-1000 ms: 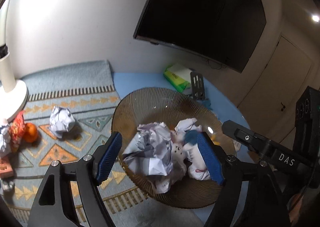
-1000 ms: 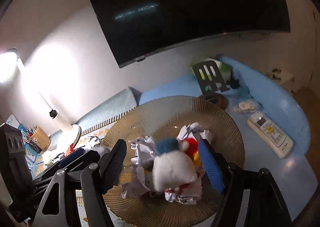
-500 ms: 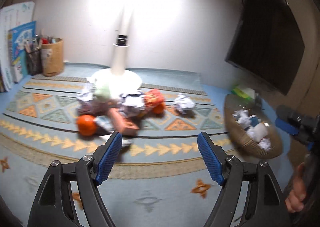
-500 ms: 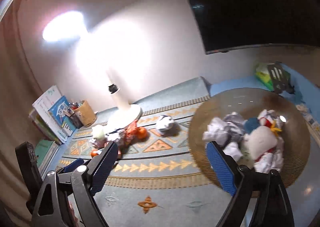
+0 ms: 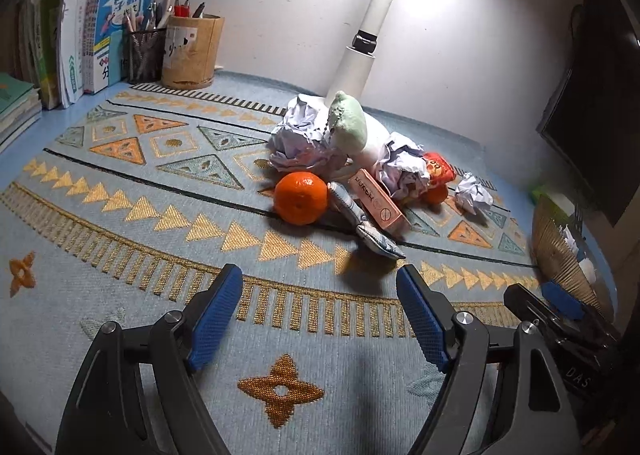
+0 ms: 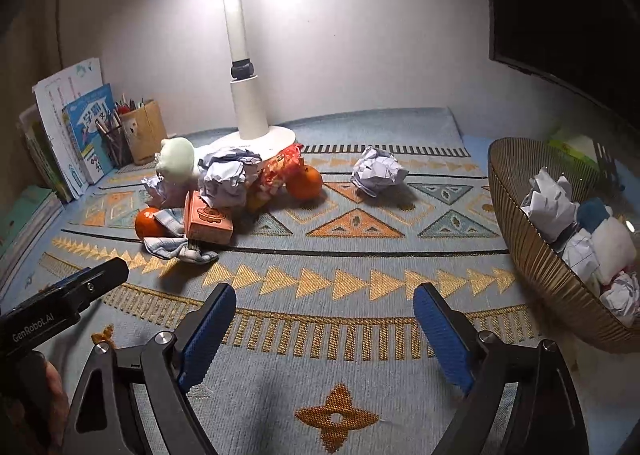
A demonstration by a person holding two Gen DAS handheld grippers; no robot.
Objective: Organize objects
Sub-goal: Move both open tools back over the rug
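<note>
A: From the left view, what is the left gripper (image 5: 318, 317) doing?

B: Its jaws are standing partly open with nothing between them. Only the mat (image 5: 120, 255) is showing under them. I think it is staying open so it can go and grab a thing.

A: Where are the things to tidy?

B: They are lying in a heap at the foot of the lamp (image 5: 362, 55). An orange (image 5: 301, 197) is sitting in front of the lamp, nearest the gripper. A pink box (image 5: 378, 205) is leaning just to the right of it, and a cloth (image 5: 366, 223) is lying between them. A green toy (image 5: 348, 127) is resting against the lamp, with crumpled paper on both sides. One paper ball (image 5: 474, 193) is sitting alone, off to the right of the lamp.

A: And the bowl (image 5: 560, 251)?

B: It is sitting far right of the lamp. I think the things are going in there.

A: Now the right view?

B: The right gripper (image 6: 324, 329) is empty too, with its jaws standing wide apart over bare mat. The heap is lying in front of the lamp (image 6: 246, 95) and to its left. The box (image 6: 208, 221) is standing in front, with an orange (image 6: 149, 222) left of it. A second orange (image 6: 305, 182) is sitting just right of the heap. The paper ball (image 6: 378, 171) is lying right of the lamp, apart from the heap. The bowl (image 6: 532, 255) is far right, already holding paper and soft toys.

A: So what is next?

B: Maybe the paper ball, since nothing is crowding it.
</note>
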